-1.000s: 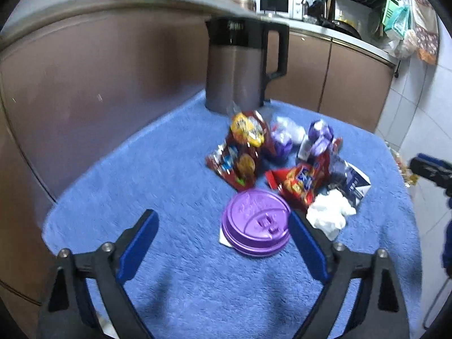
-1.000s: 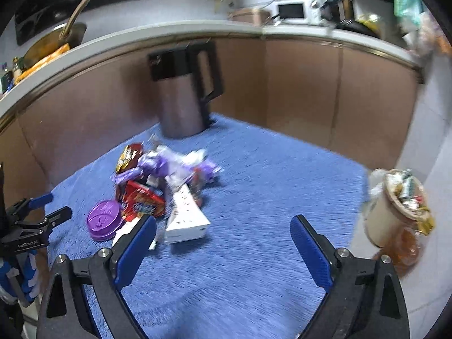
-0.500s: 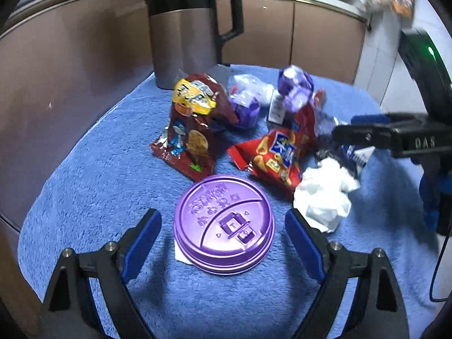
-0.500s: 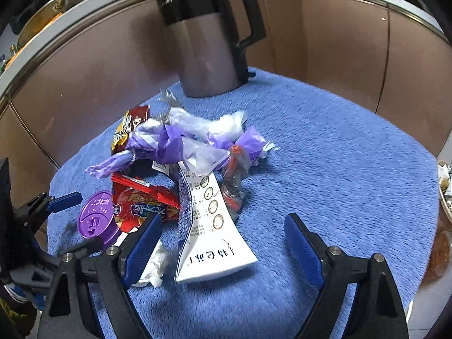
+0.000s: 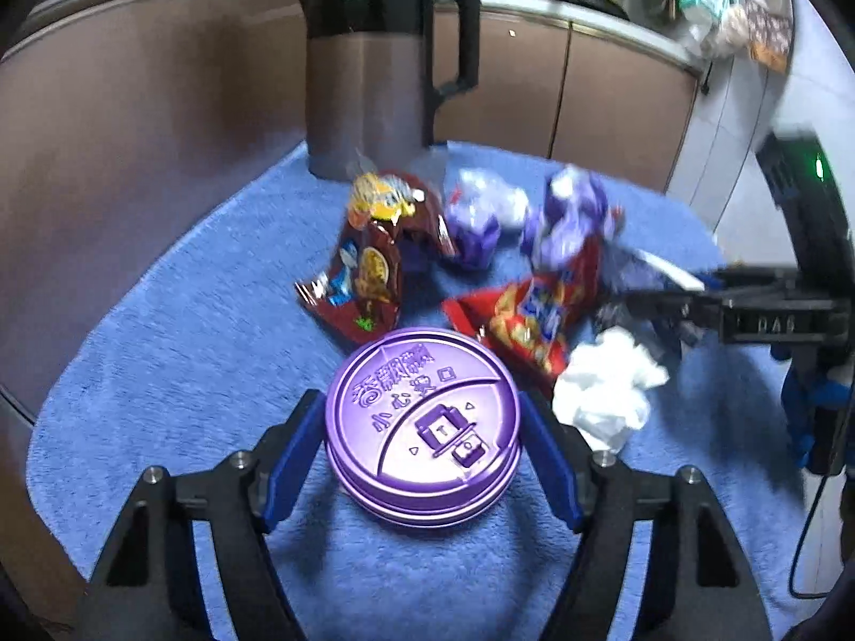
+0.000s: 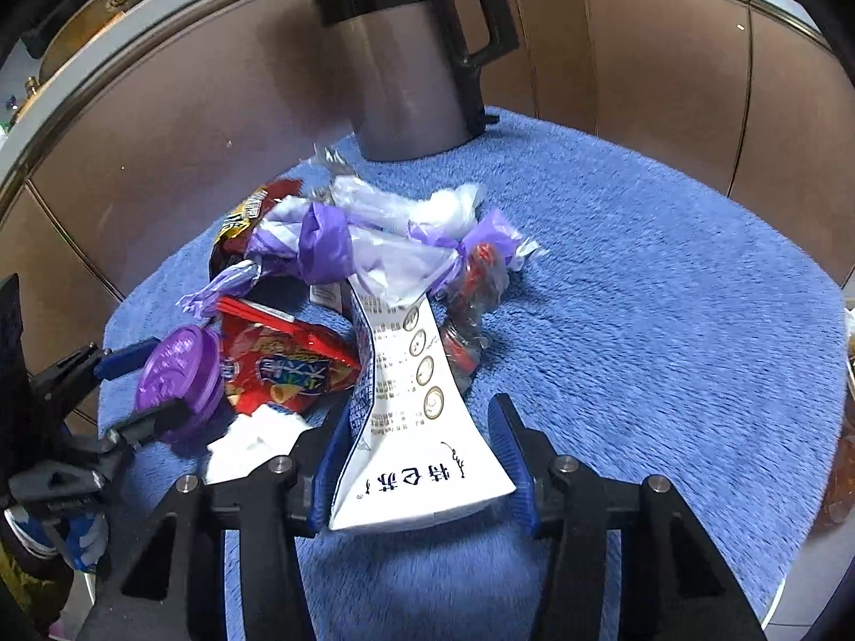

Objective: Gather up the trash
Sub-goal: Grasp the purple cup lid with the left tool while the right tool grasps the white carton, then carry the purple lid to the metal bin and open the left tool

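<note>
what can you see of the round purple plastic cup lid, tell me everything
The round purple plastic cup lid lies flat, top up, on the blue fluffy mat. It has raised lettering, a curved ridge, a small square sip tab and a stepped rim. The left gripper has just been closing, its blue pads now at both edges.

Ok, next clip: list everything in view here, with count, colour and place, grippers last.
cup lid: one, purple, front of the mat, between the left gripper's pads
milk carton: one, white, flattened, between the right gripper's pads
crumpled tissue: one, white, right of the lid
red snack bag: one, behind the lid
brown snack bag: one, dark brown and yellow, near the kettle
purple wrappers: a few, purple and white, mid-pile
kettle: one, steel and black, back of the mat
mat: one, blue, under everything
left gripper: jaws just closing, pads at the lid's rim
right gripper: jaws just closing around the carton
</note>
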